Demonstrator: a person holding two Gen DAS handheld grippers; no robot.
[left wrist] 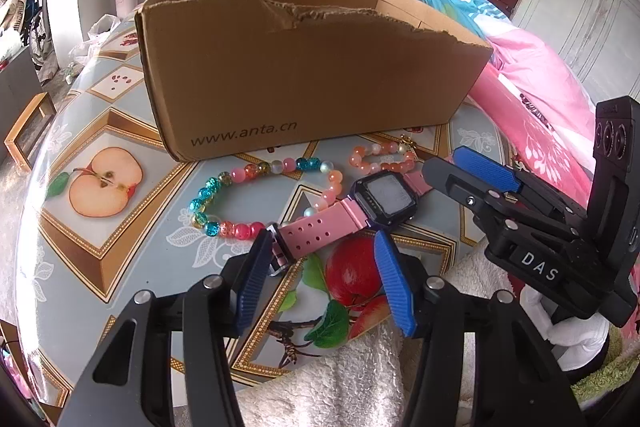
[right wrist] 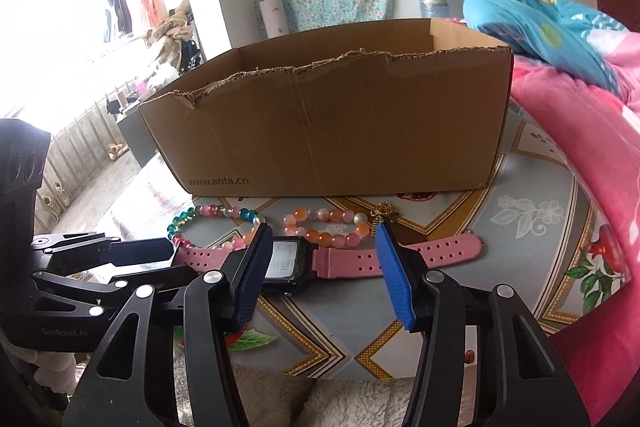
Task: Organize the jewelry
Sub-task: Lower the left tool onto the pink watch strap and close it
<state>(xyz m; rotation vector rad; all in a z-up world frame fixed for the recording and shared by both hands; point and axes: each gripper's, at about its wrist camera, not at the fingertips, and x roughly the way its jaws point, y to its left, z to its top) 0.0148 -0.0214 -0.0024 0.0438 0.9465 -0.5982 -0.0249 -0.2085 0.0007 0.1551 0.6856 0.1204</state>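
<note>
My left gripper (left wrist: 320, 247) spread, watch (left wrist: 352, 211) strap end between its fingers. My right gripper (right wrist: 320, 241) spread too, straddling the watch face. Beyond both: multicolor bracelet (left wrist: 256, 195), orange bracelet (left wrist: 380, 157), then cardboard box (left wrist: 304, 67).

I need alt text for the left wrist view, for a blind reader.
The open left gripper hovers over a pink-strapped digital watch lying on a fruit-patterned tablecloth, beside two beaded bracelets. A torn brown cardboard box stands behind them; the right gripper reaches in from the right.
</note>
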